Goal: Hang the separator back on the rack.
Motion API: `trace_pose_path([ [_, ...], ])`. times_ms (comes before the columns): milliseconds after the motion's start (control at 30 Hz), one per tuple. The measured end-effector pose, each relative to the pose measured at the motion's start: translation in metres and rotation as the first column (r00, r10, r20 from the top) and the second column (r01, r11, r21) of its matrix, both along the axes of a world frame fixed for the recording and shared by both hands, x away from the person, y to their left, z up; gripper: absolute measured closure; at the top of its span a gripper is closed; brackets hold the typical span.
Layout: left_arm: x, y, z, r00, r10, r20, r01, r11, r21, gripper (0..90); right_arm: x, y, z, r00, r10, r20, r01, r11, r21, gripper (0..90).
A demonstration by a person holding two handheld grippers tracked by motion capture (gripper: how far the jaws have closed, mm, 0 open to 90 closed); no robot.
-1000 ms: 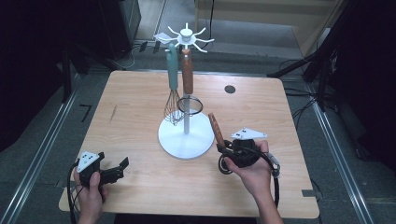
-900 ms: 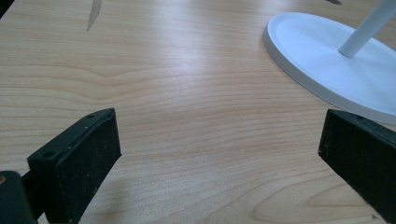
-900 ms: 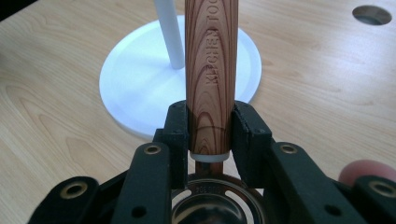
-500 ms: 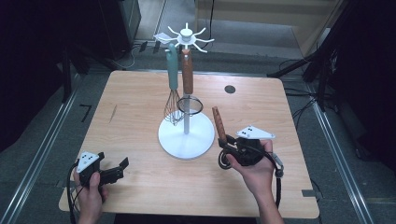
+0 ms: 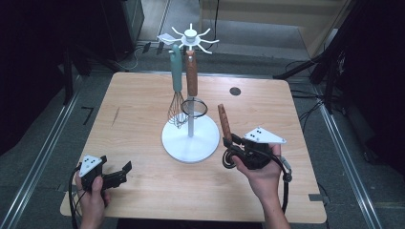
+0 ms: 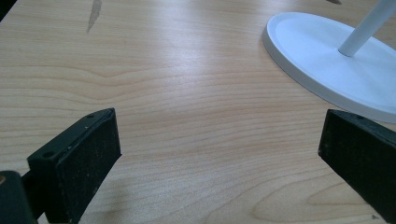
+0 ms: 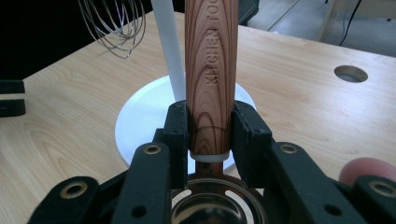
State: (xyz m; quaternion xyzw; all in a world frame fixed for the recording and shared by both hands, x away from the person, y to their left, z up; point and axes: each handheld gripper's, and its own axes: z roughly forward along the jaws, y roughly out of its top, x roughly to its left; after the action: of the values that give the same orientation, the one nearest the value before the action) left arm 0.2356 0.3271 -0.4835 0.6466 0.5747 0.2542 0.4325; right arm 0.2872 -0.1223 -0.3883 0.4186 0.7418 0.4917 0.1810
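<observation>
A wooden-handled utensil (image 7: 211, 79) is clamped between the jaws of the right gripper (image 7: 211, 135), which press on both sides of the handle's lower end. The handle is a round, reddish-brown stick with strong dark grain and stamped lettering running along it; a pale ring ends it near the jaws, and below that a shiny metal head with a slot sits close to the camera, too close to tell its shape. From the high view this utensil (image 5: 224, 122) stands tilted over the table (image 5: 143, 95), handle pointing up and away, just to the right of the rack's base, with the right gripper (image 5: 234, 145) at the near right of the table in the person's right hand (image 5: 262, 174). The white utensil rack (image 5: 190, 86) stands mid-table: a round base, a thin pole and spoked hooks on top. From the hooks hang a wire whisk (image 5: 176, 102) with a teal handle and, beside it, another brown-handled utensil (image 5: 191, 76) with a ring-shaped head. The left gripper (image 5: 119, 175) rests at the near left of the table, its jaws spread wide apart with nothing but bare wood between them.
</observation>
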Motion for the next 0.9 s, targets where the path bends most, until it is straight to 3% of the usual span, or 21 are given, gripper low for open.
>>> trace_pose_path([
  [900,0.001,-0.001,0.0,0.9999,0.008,0.008,-0.009,0.9999,0.009,0.0,-0.001,-0.008,0.019,0.9934,-0.006,0.114,-0.004,0.996,0.09,70.9],
])
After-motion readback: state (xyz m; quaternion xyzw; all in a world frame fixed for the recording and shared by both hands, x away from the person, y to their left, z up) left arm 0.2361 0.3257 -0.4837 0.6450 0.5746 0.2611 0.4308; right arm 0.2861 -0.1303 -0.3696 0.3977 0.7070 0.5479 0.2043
